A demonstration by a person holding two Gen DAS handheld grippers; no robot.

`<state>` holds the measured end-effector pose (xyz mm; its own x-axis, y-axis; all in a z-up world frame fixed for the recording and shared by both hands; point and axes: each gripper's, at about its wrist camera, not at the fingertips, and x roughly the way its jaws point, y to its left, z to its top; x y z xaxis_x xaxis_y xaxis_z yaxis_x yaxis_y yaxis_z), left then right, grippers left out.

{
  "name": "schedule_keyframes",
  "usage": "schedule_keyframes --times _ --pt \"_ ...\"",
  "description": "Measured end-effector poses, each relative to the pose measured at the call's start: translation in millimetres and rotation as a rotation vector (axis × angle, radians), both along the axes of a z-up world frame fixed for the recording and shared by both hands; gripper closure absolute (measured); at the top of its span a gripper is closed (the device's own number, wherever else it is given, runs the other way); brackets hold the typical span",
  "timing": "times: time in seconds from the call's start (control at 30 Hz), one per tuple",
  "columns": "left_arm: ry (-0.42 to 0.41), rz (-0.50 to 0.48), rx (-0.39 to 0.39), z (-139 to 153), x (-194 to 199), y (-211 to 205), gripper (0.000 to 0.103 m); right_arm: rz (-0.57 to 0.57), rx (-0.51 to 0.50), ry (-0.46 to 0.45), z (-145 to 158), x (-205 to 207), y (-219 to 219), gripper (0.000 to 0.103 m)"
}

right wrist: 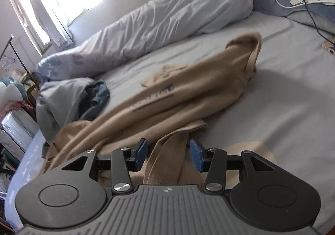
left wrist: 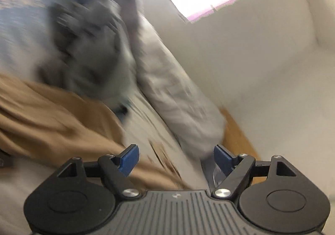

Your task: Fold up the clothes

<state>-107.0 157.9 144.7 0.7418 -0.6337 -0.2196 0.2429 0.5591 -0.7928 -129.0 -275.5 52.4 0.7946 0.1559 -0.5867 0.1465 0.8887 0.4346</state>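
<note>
While both grippers gape empty, the soft tan garment [right wrist: 188,88] lies rumpled on the bed [right wrist: 282,109].

A tan cotton garment [right wrist: 188,92] lies across the pale blue bedsheet [right wrist: 282,92]; a rolled pale quilt [right wrist: 167,15] lies behind it, a crumpled grey-blue garment [right wrist: 69,97] at its left.

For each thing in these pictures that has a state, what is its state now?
Tan garment: unfolded, crumpled across the bed.
Grey-blue clothes: crumpled in a heap.
Duvet: rolled up along the bed.
Left gripper: open, holding nothing.
Right gripper: open, a tan strip between its fingers.
</note>
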Motion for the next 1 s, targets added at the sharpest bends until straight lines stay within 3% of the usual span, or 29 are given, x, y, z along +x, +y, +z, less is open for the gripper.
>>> schedule_keyframes --times 0.1,0.13,0.17,0.27,0.4,0.5,0.6,0.7,0.77,0.83,0.93,1.0 --pt "0.0 -0.111 0.101 -25.3 -1.4 -62.7 0.024 0.011 -0.037 0.021 -6.9 9.8 7.8 0.059" --pt "0.011 -0.143 0.125 -35.2 -3.0 -77.2 0.024 0.011 -0.06 0.017 -7.5 10.8 10.4 0.069" --pt "0.02 -0.168 0.139 -46.5 -4.9 -86.0 0.024 0.011 -0.082 0.012 -7.2 10.4 13.0 0.088" --pt "0.052 -0.214 0.142 -83.1 -9.7 -97.8 0.024 -0.004 -0.135 -0.044 2.9 -5.5 16.1 0.097" --pt "0.148 -0.198 0.078 -113.2 -5.8 -97.5 0.024 -0.021 -0.134 -0.163 28.7 -34.2 5.5 0.1" --pt "0.173 -0.179 0.024 -121.6 2.1 -95.0 0.024 -0.087 -0.126 -0.224 46.1 -53.9 -14.6 0.101" --pt "0.182 -0.187 0.023 -123.6 6.0 -98.9 0.024 -0.179 -0.202 -0.257 59.6 -66.2 -31.5 0.102" --pt "0.136 -0.203 0.074 -116.0 1.9 -106.0 0.024 -0.249 -0.208 -0.272 68.5 -69.8 -55.1 0.102" --pt "0.117 -0.205 0.101 -113.9 0.5 -108.6 0.024 -0.283 -0.223 -0.248 66.9 -61.4 -74.3 0.103" --pt "0.15 -0.187 0.095 -119.3 4.2 -108.0 0.024 -0.32 -0.218 -0.197 59.4 -49.1 -96.9 0.102" --pt "0.2 -0.16 0.086 -127.4 9.7 -107.1 0.024 -0.485 -0.194 -0.055 34.7 -37.0 -127.4 0.101" --pt "0.233 -0.142 0.079 -132.8 13.4 -106.5 0.024 -0.535 -0.192 -0.032 24.3 -44.6 -131.4 0.099"
